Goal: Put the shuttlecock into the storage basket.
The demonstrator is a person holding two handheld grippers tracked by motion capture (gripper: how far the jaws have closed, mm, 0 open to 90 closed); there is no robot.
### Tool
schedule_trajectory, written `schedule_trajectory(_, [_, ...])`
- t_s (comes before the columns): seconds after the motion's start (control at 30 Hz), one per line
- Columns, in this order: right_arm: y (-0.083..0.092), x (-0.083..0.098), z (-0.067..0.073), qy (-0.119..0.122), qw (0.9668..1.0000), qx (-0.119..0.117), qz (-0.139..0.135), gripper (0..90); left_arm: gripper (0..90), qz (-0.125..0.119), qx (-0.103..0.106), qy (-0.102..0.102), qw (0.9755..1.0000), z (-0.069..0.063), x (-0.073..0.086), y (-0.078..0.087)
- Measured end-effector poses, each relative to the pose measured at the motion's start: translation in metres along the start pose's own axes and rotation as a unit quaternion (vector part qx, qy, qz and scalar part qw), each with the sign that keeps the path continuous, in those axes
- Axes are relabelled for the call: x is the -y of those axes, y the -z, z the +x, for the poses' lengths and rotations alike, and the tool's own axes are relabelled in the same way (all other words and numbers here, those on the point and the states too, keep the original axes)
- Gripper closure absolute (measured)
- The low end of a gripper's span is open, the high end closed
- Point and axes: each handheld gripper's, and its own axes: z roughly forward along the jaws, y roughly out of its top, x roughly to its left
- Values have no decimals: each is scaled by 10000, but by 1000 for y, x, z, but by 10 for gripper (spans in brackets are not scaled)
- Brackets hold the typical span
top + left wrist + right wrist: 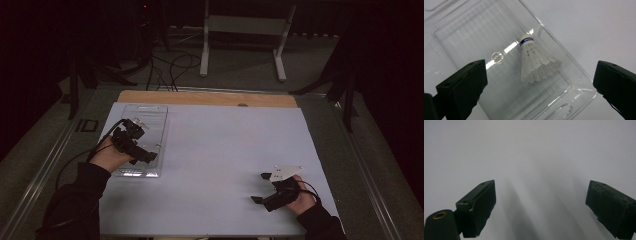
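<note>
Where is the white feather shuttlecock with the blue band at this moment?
In the left gripper view, the white feather shuttlecock with the blue band lies on its side inside the clear plastic tray, on the table's left side, between and beyond the open left gripper.

Dim room, grey floor (240,65), white frame (245,25)

A white feathered shuttlecock (536,61) with a blue-banded cork lies on its side in a clear plastic tray (469,37).
</note>
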Motion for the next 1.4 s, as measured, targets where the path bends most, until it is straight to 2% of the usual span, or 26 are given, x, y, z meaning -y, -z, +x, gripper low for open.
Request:
schedule_trajectory(0.03, [0, 0, 0, -1, 10000, 1, 0, 94, 2, -7, 61, -6, 10000, -1, 0, 1])
schedule_trajectory(0.13, [0, 0, 0, -11, 10000, 1, 7, 94, 2, -1, 67, -88, 9999, -1, -2, 2])
schedule_trajectory(0.47, [0, 0, 0, -6, 10000, 17, 21, 94, 2, -203, 59, -20, 9998, -1, -6, 7])
schedule_trajectory(0.87, [0, 1, 0, -27, 10000, -3, -2, 94, 2, -404, 374, -148, 9984, -5, -17, 14])
schedule_trajectory(1.0, [0, 2, 0, -23, 10000, 5, 10, 94, 2, -545, 569, -254, 9966, -10, -22, 16])
schedule_trajectory(1.13, [1, 1, 0, -29, 10000, 2, -12, 94, 2, -640, 648, -329, 9953, -15, -27, 17])
schedule_trajectory(1.33, [1, 1, 0, -14, 10000, 15, -3, 94, 2, -647, 710, -493, 9942, -24, -34, 14])
schedule_trajectory(1.4, [1, 1, -1, -16, 10000, 16, -10, 94, 2, -679, 795, -529, 9931, -27, -37, 13])
